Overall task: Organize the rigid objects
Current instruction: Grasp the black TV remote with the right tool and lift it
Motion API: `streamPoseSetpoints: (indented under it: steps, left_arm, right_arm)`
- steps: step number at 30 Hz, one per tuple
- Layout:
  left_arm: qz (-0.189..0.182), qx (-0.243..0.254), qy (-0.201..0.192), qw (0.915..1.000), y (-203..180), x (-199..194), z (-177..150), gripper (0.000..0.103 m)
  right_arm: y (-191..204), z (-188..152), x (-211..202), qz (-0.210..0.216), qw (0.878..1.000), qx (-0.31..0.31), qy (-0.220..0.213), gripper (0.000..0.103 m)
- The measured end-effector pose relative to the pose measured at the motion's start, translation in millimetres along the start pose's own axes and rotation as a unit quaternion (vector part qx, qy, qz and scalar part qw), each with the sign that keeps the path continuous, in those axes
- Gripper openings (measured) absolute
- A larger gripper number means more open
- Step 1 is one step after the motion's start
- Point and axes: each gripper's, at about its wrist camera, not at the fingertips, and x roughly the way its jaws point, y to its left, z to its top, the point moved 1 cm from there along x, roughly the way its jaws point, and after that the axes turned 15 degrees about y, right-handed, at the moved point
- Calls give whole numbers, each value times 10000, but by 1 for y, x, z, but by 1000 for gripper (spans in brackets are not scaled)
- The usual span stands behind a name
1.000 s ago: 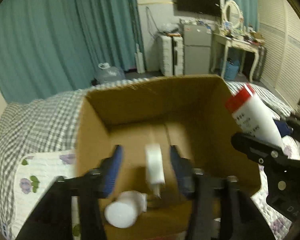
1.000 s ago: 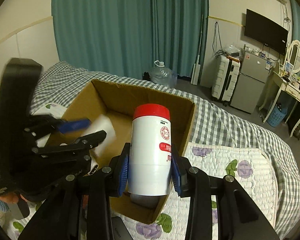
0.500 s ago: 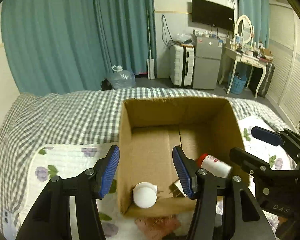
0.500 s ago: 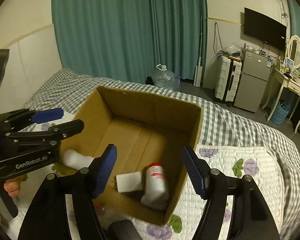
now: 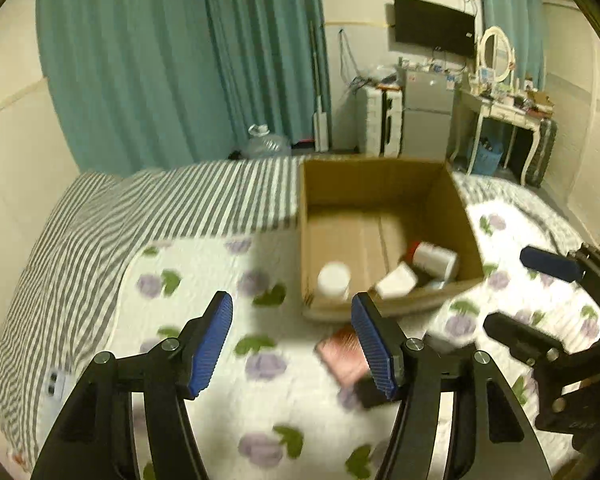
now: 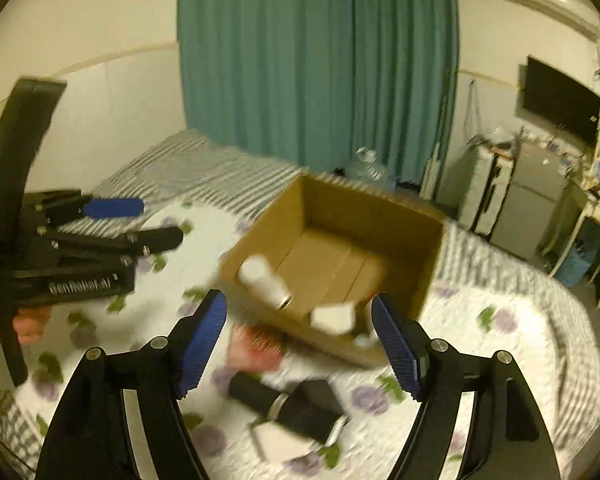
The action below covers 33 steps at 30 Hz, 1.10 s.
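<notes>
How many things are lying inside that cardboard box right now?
3: a white round-capped bottle near the front-left corner, a white rectangular block in front, and a red-capped white bottle on its side, right. More may be hidden.

Each black plastic two-finger gripper, the left gripper (image 5: 292,340) and the right gripper (image 6: 300,340), has angular matte linkage arms joined by round silver screws. Both end in long blue ribbed rubber pads (image 5: 210,338) on the inner faces of the fingers. In the right wrist view the left gripper's side bears white lettering that is too blurred to read surely, and beneath it shows a pinkish bare-skinned hand (image 6: 28,322) around a black handle.
</notes>
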Motion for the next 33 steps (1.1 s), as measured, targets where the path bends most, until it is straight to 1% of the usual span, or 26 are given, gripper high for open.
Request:
streamPoseSetpoints:
  steps: [2,5,8,11,12,14,16,20,23,27,28,29,31,33]
  left_arm:
    - [33,-90,134,9999,3,8,-17,65]
    - [-66,-245,408,9988,2,29,-40,65]
    - [-43,-359,621,9974,-4,56,-58,65]
    - [9,-239,875,9959,-11,80,-67,65]
    - [25,-233,917,9955,-10,85,-69,65]
    - [36,-228,980,9949,-11,94,-72,65]
    - [5,-256,1036,9943,-8,99,-74,65]
    - [-101,-436,1170,9921,2,109,-75,65]
    - [-130,-562,1201,9911,9,111,-77,65]
    - [-70,-674,1248,9899,13,112,-78,65]
    - [-39,-703,1262,9895,14,113,-79,65]
    - [-31,-722,1272,9892,14,113,-79,65]
    - [-18,-751,1270,9890,15,112,-80,65]
    - [15,-772,1265,9890,16,112,-78,65]
  right_arm:
    - [6,-15,18,49,9996,-85,254,75]
    - [14,-34,46,15,9976,-261,635,75]
    - [23,-47,79,-197,9926,-636,1012,75]
    - [34,-61,98,-513,9834,-1193,1270,75]
    - [40,-66,105,-605,9782,-1444,1365,75]
    - [46,-73,114,-681,9718,-1698,1488,75]
    - [53,-77,120,-867,9660,-1932,1486,75]
    - [56,-75,140,-1099,9561,-2192,1606,75]
    - [62,-77,154,-1419,9431,-2508,1662,75]
    - [64,-77,165,-1418,9378,-2643,1747,75]
    - [64,-79,169,-1498,9350,-2680,1778,74]
    - [64,-79,172,-1654,9316,-2716,1759,68]
    - [66,-79,171,-1693,9320,-2716,1701,59]
    - [64,-77,164,-1531,9387,-2604,1663,40]
